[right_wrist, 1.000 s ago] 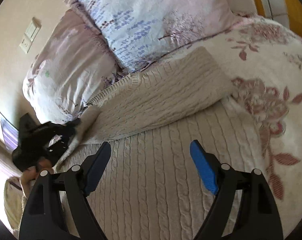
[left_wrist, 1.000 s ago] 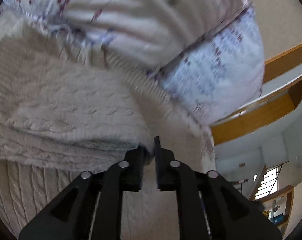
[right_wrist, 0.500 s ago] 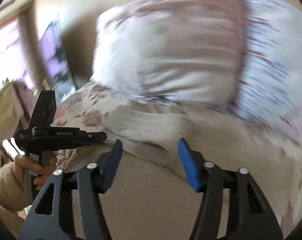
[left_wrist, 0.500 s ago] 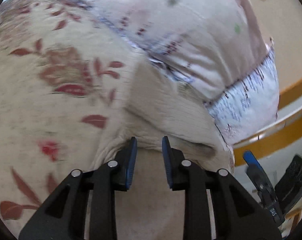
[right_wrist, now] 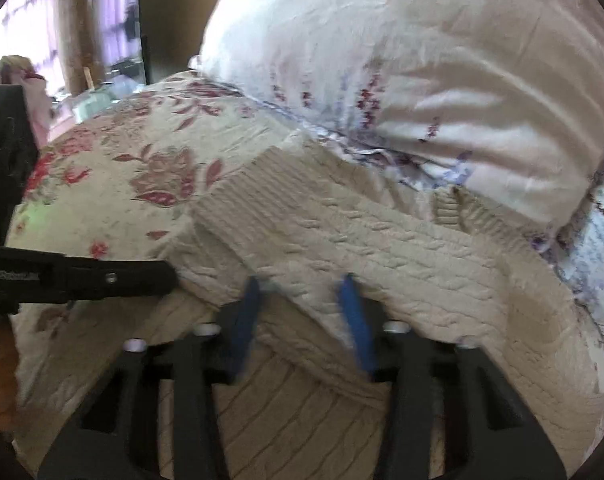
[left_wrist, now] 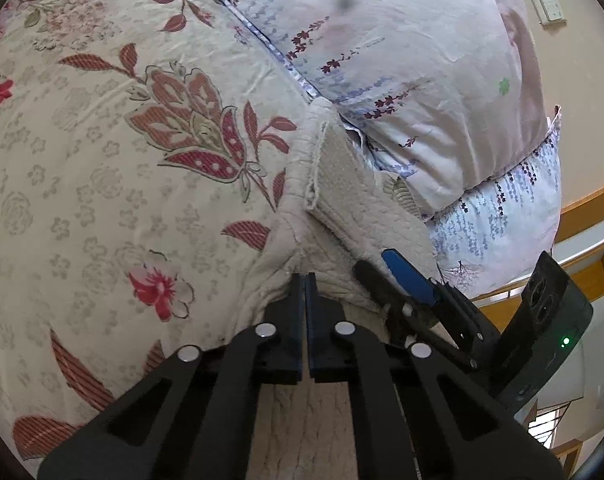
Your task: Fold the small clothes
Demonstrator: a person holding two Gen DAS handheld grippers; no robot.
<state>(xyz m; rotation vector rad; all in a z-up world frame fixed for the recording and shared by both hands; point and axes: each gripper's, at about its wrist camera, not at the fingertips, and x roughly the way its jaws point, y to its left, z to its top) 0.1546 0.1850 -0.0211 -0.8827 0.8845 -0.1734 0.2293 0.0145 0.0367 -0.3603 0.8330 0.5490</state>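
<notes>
My left gripper (left_wrist: 304,280) has its fingers pressed together on the folded edge of the cream cable-knit sweater (right_wrist: 342,240), which lies on the floral bedspread (left_wrist: 102,160) with its far side tucked against the pillows (left_wrist: 422,60). The pinch sits at the sweater's left corner, where the knit bunches up into my fingers.

My right gripper (right_wrist: 302,300) is spread wide, its blue fingers (right_wrist: 354,320) straddling the same folded edge further to the right; from this view I cannot tell whether they touch the knit, and they hold nothing yet. In the left view the right gripper's blue tip sits just beside my left one, over the same fold.

The edge we share runs left to right across both views, and the sweater's body stretches away from the fingers toward the pillows, with a ribbed band (right_wrist: 238,188) lying on top at a slant. So the fold line is crosswise to both grippers. I judge the next move needs the right fingers to pinch this edge, so both ends can be carried together.
</notes>
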